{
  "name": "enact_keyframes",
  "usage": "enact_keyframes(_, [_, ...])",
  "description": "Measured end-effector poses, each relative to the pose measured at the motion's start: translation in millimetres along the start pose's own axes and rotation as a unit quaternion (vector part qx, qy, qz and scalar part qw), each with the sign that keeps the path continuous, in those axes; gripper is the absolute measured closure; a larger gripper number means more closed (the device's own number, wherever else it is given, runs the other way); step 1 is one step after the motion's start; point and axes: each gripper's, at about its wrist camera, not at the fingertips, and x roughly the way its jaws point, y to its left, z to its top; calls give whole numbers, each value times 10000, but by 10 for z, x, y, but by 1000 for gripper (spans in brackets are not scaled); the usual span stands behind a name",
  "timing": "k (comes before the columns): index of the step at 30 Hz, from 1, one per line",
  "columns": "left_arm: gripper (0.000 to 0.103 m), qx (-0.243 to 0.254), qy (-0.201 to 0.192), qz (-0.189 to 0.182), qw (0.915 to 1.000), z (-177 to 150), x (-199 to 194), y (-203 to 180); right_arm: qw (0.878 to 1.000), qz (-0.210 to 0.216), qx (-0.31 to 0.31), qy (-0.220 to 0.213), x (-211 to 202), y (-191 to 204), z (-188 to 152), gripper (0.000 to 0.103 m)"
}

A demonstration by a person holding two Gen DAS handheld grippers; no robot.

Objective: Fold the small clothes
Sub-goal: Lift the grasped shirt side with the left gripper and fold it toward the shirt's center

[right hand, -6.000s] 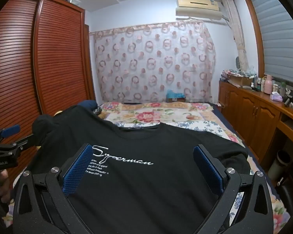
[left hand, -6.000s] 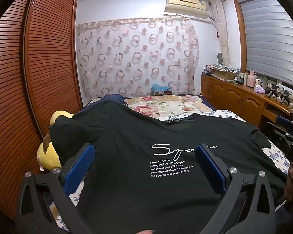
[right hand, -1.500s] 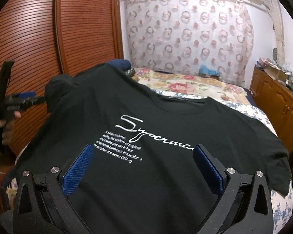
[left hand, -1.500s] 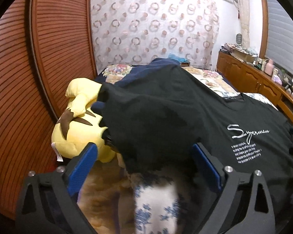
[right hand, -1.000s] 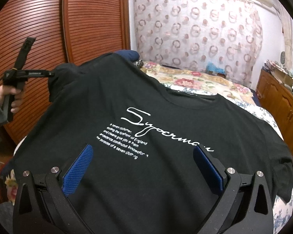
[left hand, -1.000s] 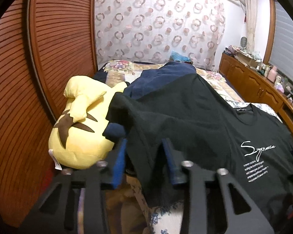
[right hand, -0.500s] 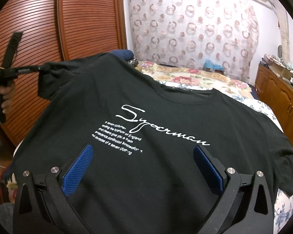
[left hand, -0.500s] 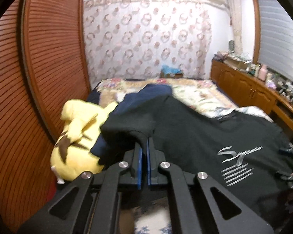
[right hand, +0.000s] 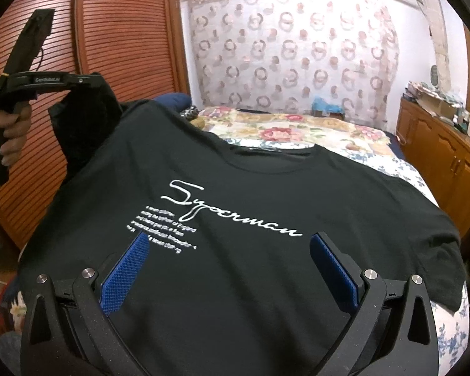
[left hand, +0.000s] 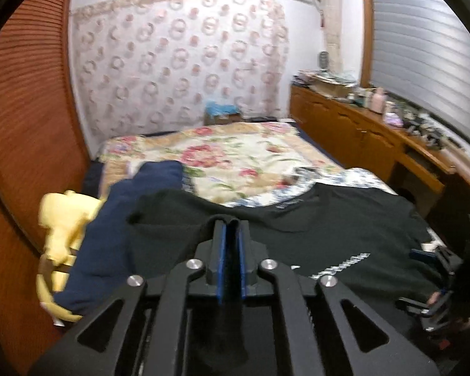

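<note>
One sleeve of the black T-shirt (right hand: pixel 235 219) is now lifting, the left gripper (left hand: pixel 230 228) jaws having just clamped it. Right gripper (right hand: pixel 228 250) is hovering, jaws wide; folding inward likely follows.

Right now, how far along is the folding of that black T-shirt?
Barely begun. Done: the black T-shirt lies spread print-up on the bed, no fold made. In hand: the left gripper is shut on its sleeve, holding it lifted above the bed. The right gripper hovers open over the shirt, gripping nothing. Left: every fold, both sides and the bottom.
</note>
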Motion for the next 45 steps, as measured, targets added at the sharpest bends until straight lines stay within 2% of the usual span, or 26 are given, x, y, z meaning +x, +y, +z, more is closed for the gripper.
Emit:
enact_keyframes(1, [85, 30, -5, -105, 9999, -25, -14, -41, 10000, -14, 3, 1, -3, -15, -5, 0])
enact_keyframes(3, [76, 114, -33, -168, 9998, -38, -60, -116, 10000, -36, 4, 7, -2, -44, -11, 0])
enact_keyframes(5, [72, 166, -48, -263, 9995, -69, -124, -143, 10000, -65, -7, 23, 4, -64, -11, 0])
enact_keyframes(6, [67, 186, -55, -272, 9994, -68, -139, -158, 10000, -79, -18, 36, 18, -68, -4, 0])
enact_keyframes(9, [61, 212, -58, -219, 9995, -94, -175, -111, 9999, -88, -51, 74, 74, -91, 36, 0])
enact_keyframes(12, [49, 155, -54, -116, 9998, -113, -164, -36, 9999, -38, -110, 69, 111, -80, 118, 0])
enact_keyframes(18, [46, 36, -44, 49, 10000, -199, -173, 194, 9980, 418, -466, 81, 328, 98, 406, 1])
enact_keyframes(23, [43, 23, -85, 415, 9991, -254, -195, 392, 9929, 918, -736, 188, 640, 348, 625, 4])
enact_keyframes(33, [36, -224, -96, 618, 9978, -259, -188, 778, 9776, 1858, -912, 392, 1135, 782, 974, 25])
enact_keyframes(35, [32, -289, -108, 612, 9977, -250, -179, 820, 9731, 2058, -919, 480, 1245, 889, 1027, 28])
enact_keyframes(36, [27, -317, -119, 602, 9976, -242, -172, 848, 9707, 2156, -930, 519, 1286, 940, 1045, 32])
enact_keyframes(41, [26, -429, -87, 693, 9966, -279, -134, 921, 9575, 2586, -1028, 754, 1492, 1205, 1112, 38])
enact_keyframes(45, [26, -542, -53, 748, 9957, -288, -118, 1002, 9493, 2748, -1177, 976, 1667, 1338, 1128, 49])
